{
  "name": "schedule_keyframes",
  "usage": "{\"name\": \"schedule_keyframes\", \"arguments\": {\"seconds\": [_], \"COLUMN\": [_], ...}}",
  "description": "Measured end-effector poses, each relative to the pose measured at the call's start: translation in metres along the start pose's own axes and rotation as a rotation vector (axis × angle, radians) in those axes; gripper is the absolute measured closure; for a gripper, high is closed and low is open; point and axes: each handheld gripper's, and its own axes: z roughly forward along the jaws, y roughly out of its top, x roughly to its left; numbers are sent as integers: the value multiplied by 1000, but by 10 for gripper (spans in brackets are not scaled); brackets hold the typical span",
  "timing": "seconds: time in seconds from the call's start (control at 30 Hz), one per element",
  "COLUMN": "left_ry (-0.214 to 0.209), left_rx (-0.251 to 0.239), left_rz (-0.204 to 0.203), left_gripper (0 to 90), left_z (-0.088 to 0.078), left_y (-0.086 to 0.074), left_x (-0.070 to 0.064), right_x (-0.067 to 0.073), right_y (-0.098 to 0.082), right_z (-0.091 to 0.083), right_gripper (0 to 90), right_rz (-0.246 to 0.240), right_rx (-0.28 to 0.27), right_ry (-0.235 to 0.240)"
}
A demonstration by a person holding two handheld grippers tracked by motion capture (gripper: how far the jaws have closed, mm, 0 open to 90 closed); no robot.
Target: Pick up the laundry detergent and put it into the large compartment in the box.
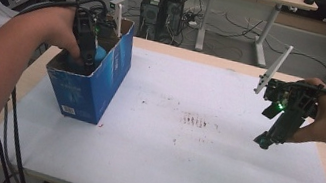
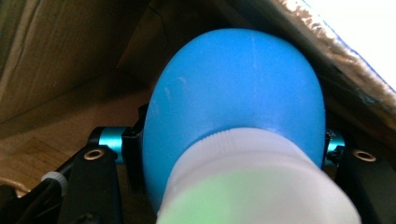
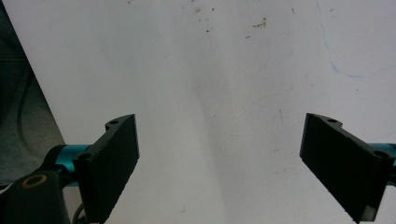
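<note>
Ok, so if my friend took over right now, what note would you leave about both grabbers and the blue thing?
Left gripper: down inside the open blue cardboard box, shut on the blue bottle with the white cap. The bottle sits low in the box, near its brown inner wall.
Right gripper: open, nothing between its fingers, held over the white table cover, well away from the box.
Done: bottle gripped and brought into the box.
Left: probably set it on the box floor, let go, and lift the left gripper out. Whether the bottle already rests on the bottom cannot be told.
</note>
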Motion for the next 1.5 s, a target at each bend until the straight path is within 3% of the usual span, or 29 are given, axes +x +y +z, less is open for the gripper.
{"name": "schedule_keyframes", "arguments": {"seconds": [0.37, 0.83, 1.03, 1.5], "left_ry": [12, 18, 42, 53], "left_rx": [-49, -52, -64, -75], "left_rz": [52, 28, 18, 30], "left_gripper": [326, 273, 208, 207], "left_z": [-3, -12, -20, -47], "left_y": [-3, -7, -11, -18], "left_x": [0, 2, 0, -7], "right_x": [0, 1, 1, 4], "right_y": [0, -1, 0, 0], "right_z": [-1, -2, -2, -4], "right_gripper": [110, 110, 110, 110], "right_rz": [1, 5, -2, -7], "right_rx": [-4, -10, -8, -14], "right_ry": [-1, -4, -2, -3]}}
